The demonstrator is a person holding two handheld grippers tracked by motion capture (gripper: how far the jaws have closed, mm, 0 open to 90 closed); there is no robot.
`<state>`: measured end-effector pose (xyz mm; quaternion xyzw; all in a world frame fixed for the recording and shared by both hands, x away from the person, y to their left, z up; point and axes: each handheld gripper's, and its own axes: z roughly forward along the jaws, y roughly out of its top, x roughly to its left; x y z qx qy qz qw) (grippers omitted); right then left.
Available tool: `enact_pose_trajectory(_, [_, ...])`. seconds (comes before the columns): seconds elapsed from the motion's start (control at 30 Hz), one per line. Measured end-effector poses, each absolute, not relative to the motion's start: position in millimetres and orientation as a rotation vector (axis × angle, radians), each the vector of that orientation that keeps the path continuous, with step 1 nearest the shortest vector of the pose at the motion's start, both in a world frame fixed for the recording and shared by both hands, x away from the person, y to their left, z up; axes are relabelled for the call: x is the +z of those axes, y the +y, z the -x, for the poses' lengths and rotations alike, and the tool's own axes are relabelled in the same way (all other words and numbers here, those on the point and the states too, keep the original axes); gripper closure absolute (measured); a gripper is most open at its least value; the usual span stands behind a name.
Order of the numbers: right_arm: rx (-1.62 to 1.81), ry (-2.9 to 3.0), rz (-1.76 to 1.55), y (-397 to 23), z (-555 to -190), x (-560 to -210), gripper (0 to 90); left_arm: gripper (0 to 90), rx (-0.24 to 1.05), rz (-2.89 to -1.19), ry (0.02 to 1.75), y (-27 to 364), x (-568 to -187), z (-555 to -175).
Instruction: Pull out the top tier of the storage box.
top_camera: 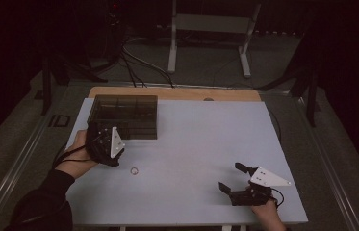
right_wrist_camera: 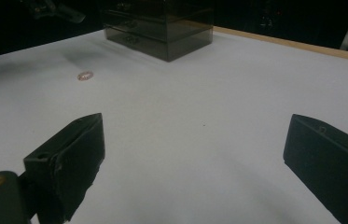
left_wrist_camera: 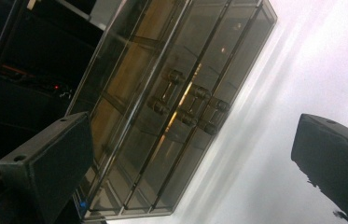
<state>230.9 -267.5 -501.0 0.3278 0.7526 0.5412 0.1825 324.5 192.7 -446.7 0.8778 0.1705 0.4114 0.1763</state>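
High view: the table [top_camera: 191, 144] spreads pale before me, and the smoked drawer box [top_camera: 125, 115] stands at its far left, near the wooden edge. My left gripper [top_camera: 104, 144] sits just in front of that box, close to its near left corner; in the left gripper view its jaws stand wide apart with nothing between them, the drawer fronts ahead. My right gripper [top_camera: 235, 177] rests low at the near right, well apart, jaws spread wide and empty. The ring [top_camera: 134, 170] lies on the table, near my left gripper.

Dark lab: white worktable [top_camera: 206, 144], floor cables [top_camera: 138, 62], metal stand [top_camera: 211, 29].
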Motion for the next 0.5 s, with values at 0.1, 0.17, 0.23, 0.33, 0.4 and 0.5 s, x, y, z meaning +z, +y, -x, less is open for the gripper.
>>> enact_pose_trajectory(0.1, [1.530, 2.123, -0.926, -267, -231, -501, 5.4, 0.0, 1.200, -2.501, 0.470, 189, -446, -329])
enact_pose_trajectory(0.17, [1.528, 2.123, -0.925, -267, -231, -501, 5.4, 0.0, 1.206, -2.513, 0.462, 188, -446, -329])
enact_pose_trajectory(0.23, [1.525, 2.127, -0.924, -267, -231, -501, 5.4, 0.0, 1.225, -2.533, 0.460, 186, -447, -331])
enact_pose_trajectory(0.33, [1.533, 2.122, -0.928, -267, -231, -501, 5.4, 0.0, 1.261, -2.570, 0.411, 182, -449, -331])
enact_pose_trajectory(0.4, [1.530, 2.126, -0.931, -267, -231, -501, 5.4, 0.0, 1.229, -2.595, 0.439, 180, -451, -333])
enact_pose_trajectory(0.5, [1.538, 2.122, -0.933, -267, -232, -501, 5.4, 0.8, 1.279, -2.622, 0.422, 178, -456, -333])
